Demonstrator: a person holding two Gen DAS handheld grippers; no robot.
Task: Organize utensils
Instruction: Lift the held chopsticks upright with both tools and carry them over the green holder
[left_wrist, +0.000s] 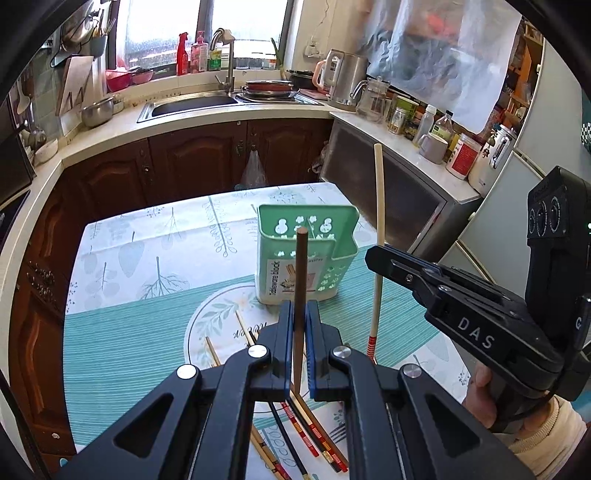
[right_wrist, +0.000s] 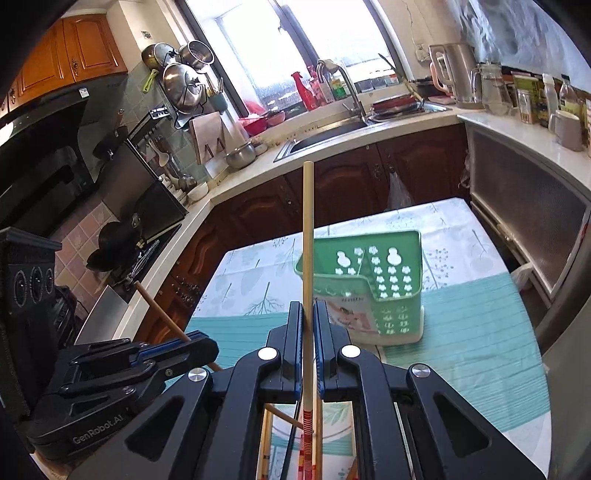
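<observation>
My left gripper (left_wrist: 298, 314) is shut on a dark brown chopstick (left_wrist: 300, 273) that stands upright between its fingers. My right gripper (right_wrist: 307, 314) is shut on a pale wooden chopstick (right_wrist: 308, 229) with a red-striped lower end, also upright. The right gripper also shows in the left wrist view (left_wrist: 380, 254), holding the pale chopstick (left_wrist: 379, 206). The left gripper (right_wrist: 199, 341) shows in the right wrist view with the brown chopstick (right_wrist: 155, 306) tilted. A green perforated utensil holder (left_wrist: 308, 251) stands on the table just beyond both grippers; it also shows in the right wrist view (right_wrist: 373, 284). Several loose chopsticks (left_wrist: 306, 428) lie under the left gripper.
The table wears a teal and white leaf-print cloth (left_wrist: 147, 258). Brown cabinets (left_wrist: 199, 158), a counter with a sink (left_wrist: 192, 103) and a kettle (left_wrist: 343, 79) lie behind. A grey appliance (left_wrist: 399, 192) stands right of the table, a stove (right_wrist: 122, 236) to the left.
</observation>
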